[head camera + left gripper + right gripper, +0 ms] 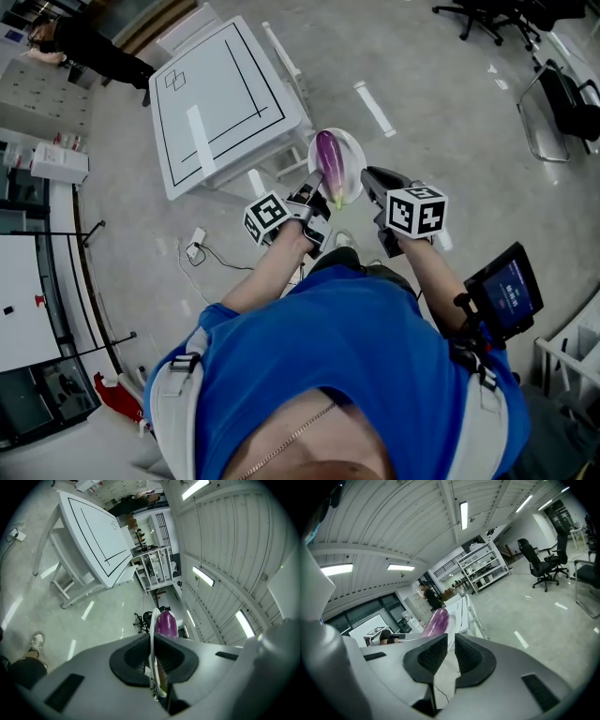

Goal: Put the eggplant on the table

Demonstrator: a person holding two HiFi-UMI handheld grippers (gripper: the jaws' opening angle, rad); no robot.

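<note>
Fingers [136, 660] on plate [352, 155], white table [220, 94] beyond

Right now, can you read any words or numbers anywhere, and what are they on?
No text can be read anywhere.
The screen beside the person's right arm: blue display, print too blurred to read.
The box at the left: marks too small to read.
The marker cubes: black-and-white squares only, no letters.
The plate and the eggplant: no print.
</note>
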